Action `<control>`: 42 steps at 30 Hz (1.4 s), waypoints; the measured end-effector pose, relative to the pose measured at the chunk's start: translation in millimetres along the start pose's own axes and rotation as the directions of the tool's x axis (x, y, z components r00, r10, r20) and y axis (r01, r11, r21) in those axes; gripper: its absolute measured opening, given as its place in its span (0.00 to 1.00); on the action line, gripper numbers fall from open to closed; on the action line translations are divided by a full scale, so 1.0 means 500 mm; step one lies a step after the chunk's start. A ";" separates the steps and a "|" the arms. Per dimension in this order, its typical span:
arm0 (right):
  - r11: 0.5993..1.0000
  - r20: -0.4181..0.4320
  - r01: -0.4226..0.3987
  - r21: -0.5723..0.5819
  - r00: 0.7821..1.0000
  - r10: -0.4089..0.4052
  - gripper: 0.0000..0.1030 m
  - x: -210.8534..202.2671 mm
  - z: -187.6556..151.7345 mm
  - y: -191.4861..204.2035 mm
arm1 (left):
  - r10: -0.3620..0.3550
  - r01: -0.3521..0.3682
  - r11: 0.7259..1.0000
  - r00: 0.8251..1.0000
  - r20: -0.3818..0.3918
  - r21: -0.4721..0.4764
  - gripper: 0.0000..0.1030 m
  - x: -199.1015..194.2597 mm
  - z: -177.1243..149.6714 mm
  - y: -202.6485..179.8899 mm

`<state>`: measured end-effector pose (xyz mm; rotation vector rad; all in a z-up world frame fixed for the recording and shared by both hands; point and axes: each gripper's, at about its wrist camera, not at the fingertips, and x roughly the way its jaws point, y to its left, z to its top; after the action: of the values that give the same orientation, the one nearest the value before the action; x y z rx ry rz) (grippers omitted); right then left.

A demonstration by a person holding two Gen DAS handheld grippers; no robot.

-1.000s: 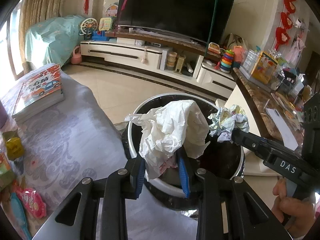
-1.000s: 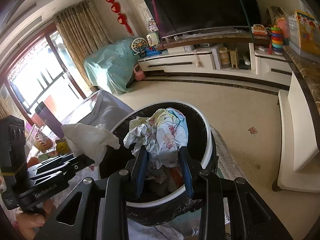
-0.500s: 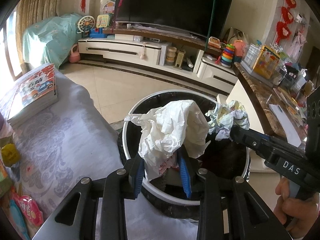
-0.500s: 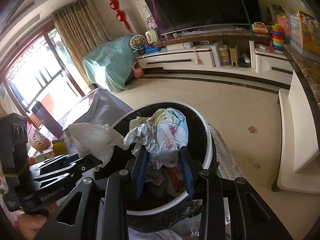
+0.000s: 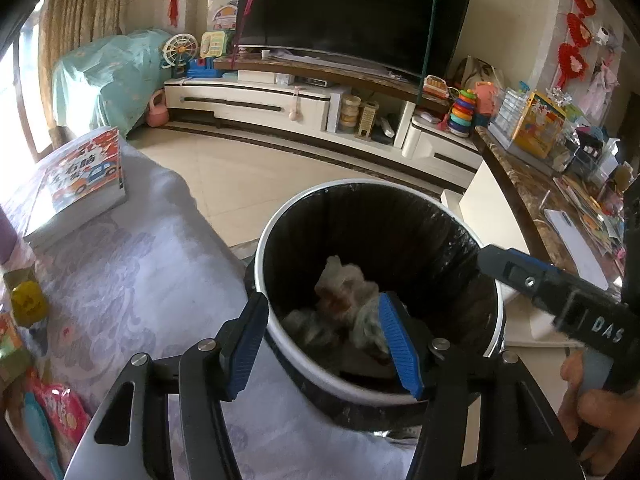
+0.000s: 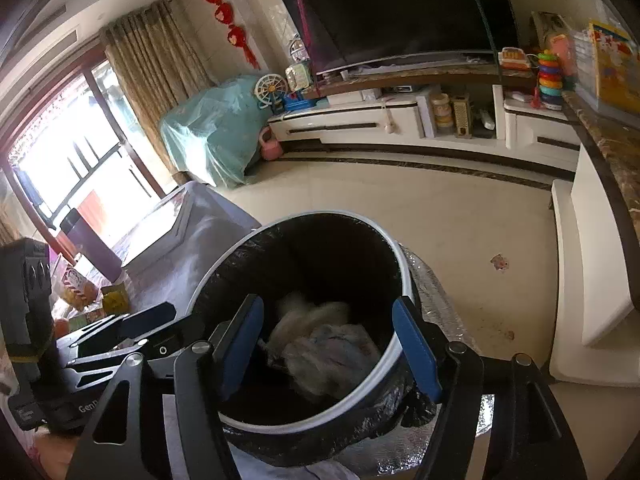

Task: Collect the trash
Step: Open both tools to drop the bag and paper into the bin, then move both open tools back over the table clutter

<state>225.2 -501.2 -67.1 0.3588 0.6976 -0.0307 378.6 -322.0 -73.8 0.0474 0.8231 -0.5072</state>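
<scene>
A round bin point(image 5: 360, 185) with a white rim and a black liner stands beside the table. My left gripper point(image 5: 326, 344) hangs over its near edge, its jaws opening with nothing between the blue pads. Crumpled paper point(image 5: 346, 288) lies down inside the bin. My right gripper point(image 6: 328, 344) is over the same bin point(image 6: 401, 268), its jaws also opening and empty, with a blurred wad of paper point(image 6: 320, 344) below them inside the liner. Each gripper shows in the other's view: the right gripper point(image 5: 496, 260) reaches in from the right, the left gripper point(image 6: 132, 328) from the left.
A lilac patterned cloth point(image 5: 140, 280) covers the table at left, with a book point(image 5: 80, 176), a yellow item point(image 5: 28, 304) and a pink packet point(image 5: 60, 412) on it. A marble-topped counter point(image 5: 532, 196) runs along the right. Beige floor point(image 6: 440, 220) lies beyond the bin.
Both grippers have gone from shut on crumpled paper to open. The white wad and the coloured wad have dropped into the bin.
</scene>
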 end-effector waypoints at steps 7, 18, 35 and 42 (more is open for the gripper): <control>1.000 0.039 -0.016 -0.003 0.999 0.016 0.79 -0.034 -0.019 0.018 | 0.008 -0.007 0.999 1.000 0.022 -0.034 0.60 -0.048 -0.054 0.020; 0.995 0.039 -0.078 -0.063 0.996 0.081 0.81 -0.060 -0.082 0.091 | 0.043 -0.036 0.990 0.998 0.048 -0.136 0.64 -0.148 -0.160 0.094; 0.966 -0.032 -0.191 -0.176 0.982 0.188 0.81 -0.061 -0.167 0.228 | 0.133 -0.115 0.962 0.989 0.057 -0.246 0.64 -0.295 -0.296 0.200; 0.944 -0.083 -0.245 -0.220 0.969 0.232 0.82 -0.041 -0.195 0.285 | 0.198 -0.178 0.944 0.979 0.047 -0.276 0.64 -0.337 -0.327 0.233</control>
<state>169.4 -337.1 -78.5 0.2205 0.7006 0.2896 222.4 -111.3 -83.8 -0.1437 0.7998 -0.2114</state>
